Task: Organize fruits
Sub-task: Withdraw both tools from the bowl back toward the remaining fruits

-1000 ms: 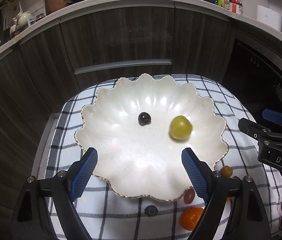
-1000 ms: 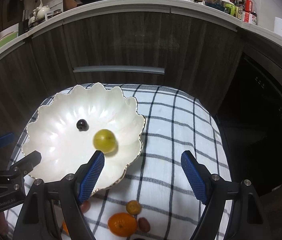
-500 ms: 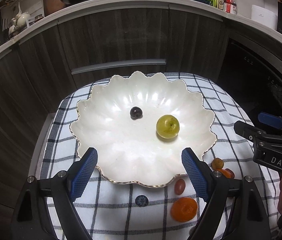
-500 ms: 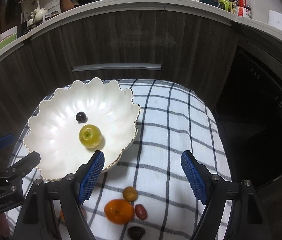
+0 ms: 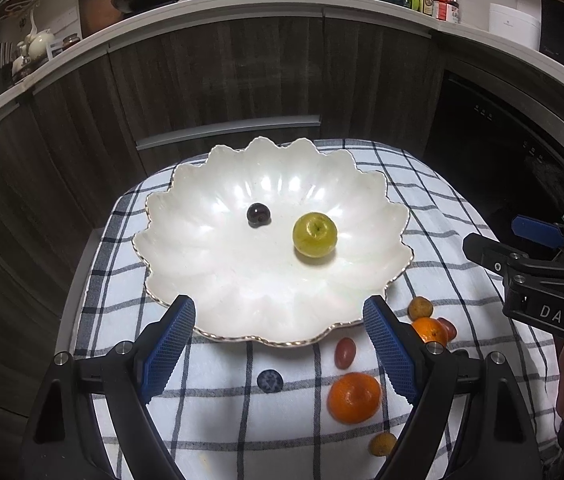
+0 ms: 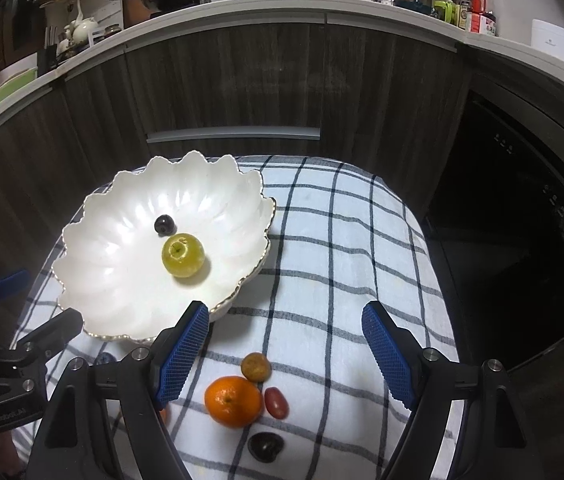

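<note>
A white scalloped bowl (image 5: 185, 248) (image 6: 93, 276) stands on a checked cloth. In it lie a green apple (image 5: 314, 234) (image 6: 182, 255) and a dark cherry (image 5: 258, 214) (image 6: 164, 224). On the cloth in front lie an orange (image 5: 354, 397), a second orange (image 5: 429, 330) (image 6: 233, 401), a red grape (image 5: 345, 353), a blueberry (image 5: 269, 381), brown fruits (image 5: 419, 307) (image 6: 255, 367), a red fruit (image 6: 276, 402) and a dark fruit (image 6: 265, 446). My left gripper (image 5: 279, 344) is open and empty before the bowl's near rim. My right gripper (image 6: 286, 352) is open and empty above the loose fruits.
The checked cloth (image 6: 342, 248) covers a small table that drops off on every side. Dark wooden cabinets (image 5: 241, 72) stand behind it and a dark appliance (image 6: 522, 208) at the right. The counter above carries a pan and bottles.
The green apple has dropped and settled in the bowl beside the cherry. Both grippers have drawn back from the bowl, so more of the loose fruits show.
</note>
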A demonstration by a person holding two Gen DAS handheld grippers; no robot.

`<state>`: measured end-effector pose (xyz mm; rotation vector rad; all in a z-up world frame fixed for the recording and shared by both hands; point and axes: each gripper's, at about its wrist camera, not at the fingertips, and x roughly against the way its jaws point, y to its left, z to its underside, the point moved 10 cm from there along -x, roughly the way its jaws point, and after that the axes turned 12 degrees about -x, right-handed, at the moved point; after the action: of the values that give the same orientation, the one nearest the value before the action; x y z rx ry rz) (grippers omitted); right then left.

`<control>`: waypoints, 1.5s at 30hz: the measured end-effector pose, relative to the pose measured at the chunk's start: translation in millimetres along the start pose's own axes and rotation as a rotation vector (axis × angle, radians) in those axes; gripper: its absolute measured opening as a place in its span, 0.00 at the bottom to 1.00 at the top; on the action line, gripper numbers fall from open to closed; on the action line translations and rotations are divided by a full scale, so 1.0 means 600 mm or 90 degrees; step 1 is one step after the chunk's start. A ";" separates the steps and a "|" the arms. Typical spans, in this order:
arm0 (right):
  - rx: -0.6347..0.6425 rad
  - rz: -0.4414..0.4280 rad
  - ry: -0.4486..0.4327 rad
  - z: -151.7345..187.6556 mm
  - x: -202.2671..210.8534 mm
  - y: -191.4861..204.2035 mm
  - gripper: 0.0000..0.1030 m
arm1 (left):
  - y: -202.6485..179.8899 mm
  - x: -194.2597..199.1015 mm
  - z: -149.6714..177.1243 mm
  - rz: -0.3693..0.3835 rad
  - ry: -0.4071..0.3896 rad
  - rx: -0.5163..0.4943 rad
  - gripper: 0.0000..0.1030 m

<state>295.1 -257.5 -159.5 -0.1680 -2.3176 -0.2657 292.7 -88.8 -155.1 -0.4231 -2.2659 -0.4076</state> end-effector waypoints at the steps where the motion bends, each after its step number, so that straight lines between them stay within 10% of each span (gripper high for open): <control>1: 0.001 0.001 0.000 0.002 0.001 -0.001 0.77 | -0.002 0.000 0.001 0.002 0.001 0.001 0.84; 45: 0.064 -0.038 0.044 0.138 0.016 -0.023 0.77 | -0.128 0.025 0.128 0.056 0.016 -0.059 0.79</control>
<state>227.7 -250.7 -209.9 -0.0395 -2.2629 -0.1820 201.6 -122.7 -205.3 -0.5604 -2.2007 -0.4710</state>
